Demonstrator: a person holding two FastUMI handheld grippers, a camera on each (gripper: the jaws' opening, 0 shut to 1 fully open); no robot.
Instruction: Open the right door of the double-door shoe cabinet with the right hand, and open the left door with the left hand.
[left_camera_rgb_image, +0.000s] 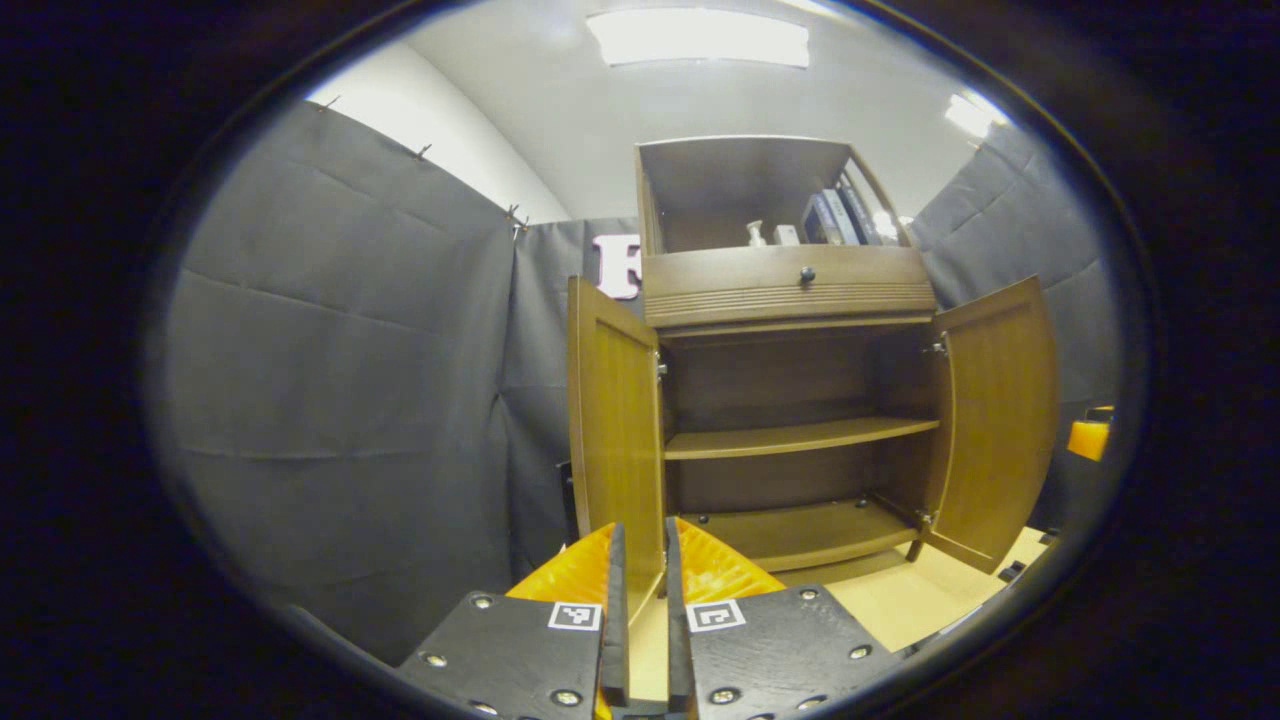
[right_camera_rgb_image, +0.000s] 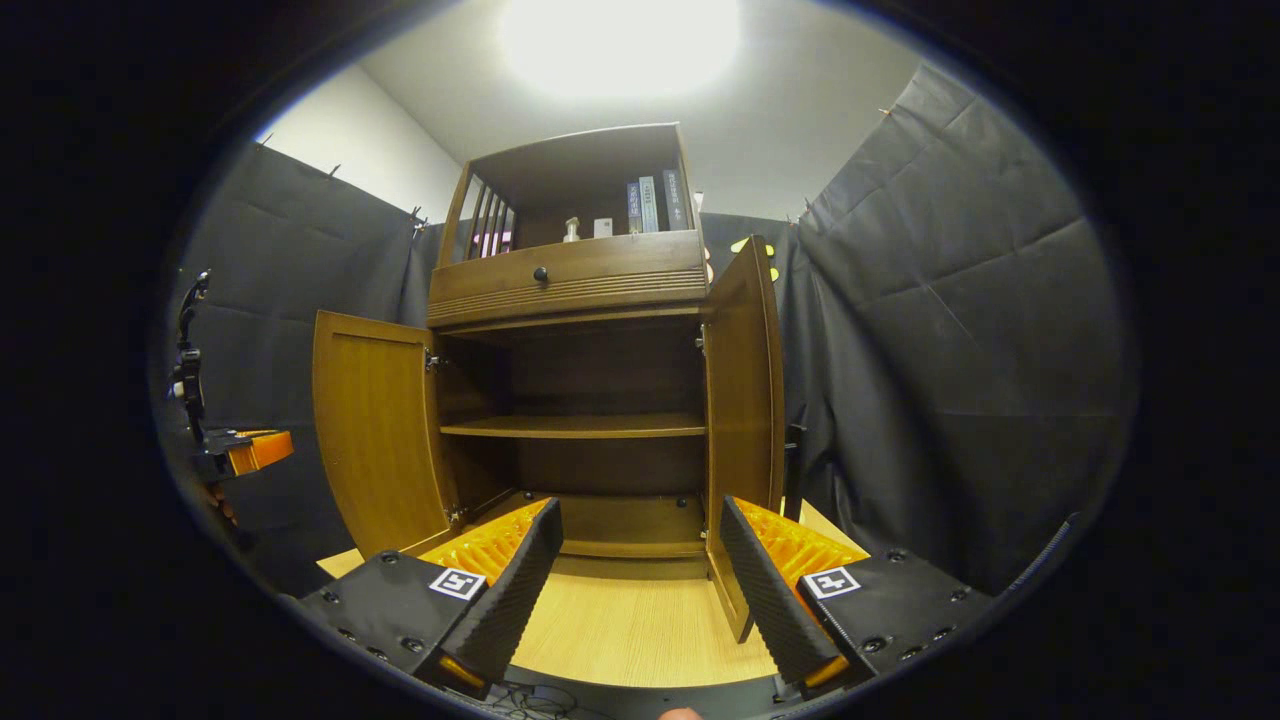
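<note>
With both doors swung wide, the shoe cabinet (right_camera_rgb_image: 580, 400) stands on the wooden floor (right_camera_rgb_image: 630, 630) against the booth's cloth wall. Its left door (left_camera_rgb_image: 615, 440) and right door (right_camera_rgb_image: 745, 400) both stand open, baring two shelves (right_camera_rgb_image: 575, 427) with nothing on them. Above the closed drawer (right_camera_rgb_image: 570, 275), the top cubby holds books (right_camera_rgb_image: 655, 205) and a small bottle (right_camera_rgb_image: 572, 230). Left gripper (left_camera_rgb_image: 640, 600) — jaws nearly pressed together around the left door's edge, contact unclear. Right gripper (right_camera_rgb_image: 640, 580) — jaws spread, holding nothing.
</note>
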